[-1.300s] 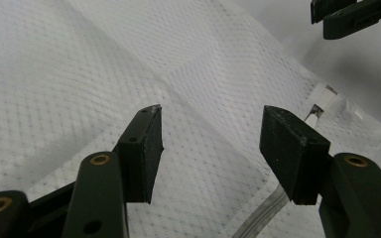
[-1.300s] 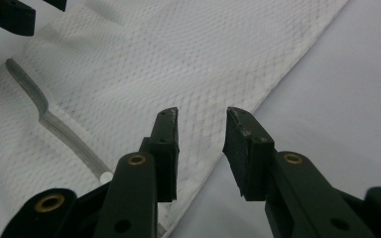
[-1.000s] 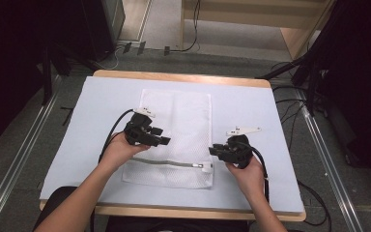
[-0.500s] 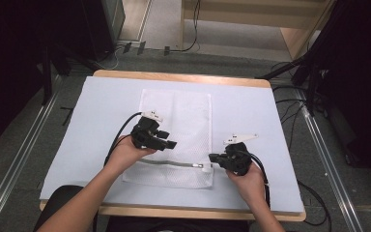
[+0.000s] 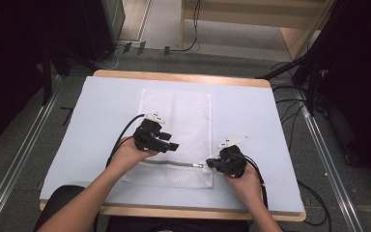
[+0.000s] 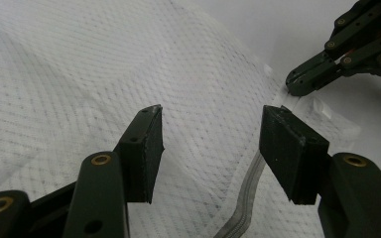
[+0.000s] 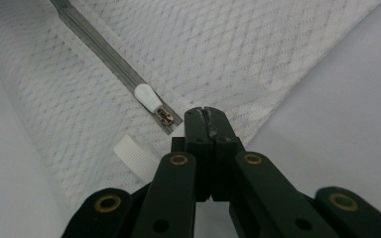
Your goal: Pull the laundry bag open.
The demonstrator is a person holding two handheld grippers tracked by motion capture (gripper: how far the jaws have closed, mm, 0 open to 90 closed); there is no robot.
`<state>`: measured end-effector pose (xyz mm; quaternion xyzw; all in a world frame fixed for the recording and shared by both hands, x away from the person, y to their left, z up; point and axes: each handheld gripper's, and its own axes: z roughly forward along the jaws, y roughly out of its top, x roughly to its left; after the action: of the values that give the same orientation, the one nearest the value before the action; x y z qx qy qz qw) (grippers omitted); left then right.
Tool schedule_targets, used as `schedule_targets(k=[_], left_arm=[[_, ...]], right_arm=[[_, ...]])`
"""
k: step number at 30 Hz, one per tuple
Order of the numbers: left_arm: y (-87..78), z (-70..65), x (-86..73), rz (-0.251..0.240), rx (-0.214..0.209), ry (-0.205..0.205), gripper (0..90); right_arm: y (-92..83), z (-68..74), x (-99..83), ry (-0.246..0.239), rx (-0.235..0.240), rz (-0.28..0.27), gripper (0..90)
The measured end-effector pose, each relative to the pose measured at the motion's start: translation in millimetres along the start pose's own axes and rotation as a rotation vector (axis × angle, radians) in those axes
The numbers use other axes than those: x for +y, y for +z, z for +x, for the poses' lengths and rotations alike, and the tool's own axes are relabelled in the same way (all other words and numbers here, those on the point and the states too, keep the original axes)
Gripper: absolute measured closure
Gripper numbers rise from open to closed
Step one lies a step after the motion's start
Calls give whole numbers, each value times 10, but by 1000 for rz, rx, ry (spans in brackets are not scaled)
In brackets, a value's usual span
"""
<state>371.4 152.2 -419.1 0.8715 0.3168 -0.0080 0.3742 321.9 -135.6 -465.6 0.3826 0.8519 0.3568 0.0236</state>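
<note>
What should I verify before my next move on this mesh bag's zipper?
1. Right gripper jaws shut at the corner of the mesh bag, just past the zipper end: ok.
2. Fabric really pinched between those jaws: cannot tell; the tips sit closed at the bag's edge.
3. Left gripper jaws open, over the mesh: ok.
4. Left jaws lined up on the zipper pull: not ok; the pull lies beside the right gripper, apart from the left one.
5. Bag lying flat on the table: ok.
</note>
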Motion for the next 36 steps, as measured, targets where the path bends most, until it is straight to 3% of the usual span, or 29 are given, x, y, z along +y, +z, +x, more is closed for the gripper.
schedule_targets(k=[2,7,10,11,14,16,19,25,36], left_arm=[[25,-17,-1,6,-6,-1,438],[81,-74,5,18,-33,4,455],[125,-117,8,30,-52,12,471],[141,-137,8,29,-54,10,478],[191,-170,13,40,-92,-21,522],[217,-190,16,37,-105,-21,601],[280,-227,21,44,-124,-22,678],[403,-304,15,79,-121,7,767],[599,-379,-8,106,-130,7,779]], right_arm=[[14,3,-4,-3,-1,6,900],[41,-3,-63,-76,4,-45,900],[47,-8,-87,-84,6,-62,900],[47,-22,-91,-84,15,-65,900],[51,-86,-99,-19,61,-69,900],[48,-58,-113,-40,42,-78,900],[47,29,-108,-122,-21,-76,900],[45,12,-116,-104,-10,-80,900],[48,4,-126,-112,-3,-91,900]])
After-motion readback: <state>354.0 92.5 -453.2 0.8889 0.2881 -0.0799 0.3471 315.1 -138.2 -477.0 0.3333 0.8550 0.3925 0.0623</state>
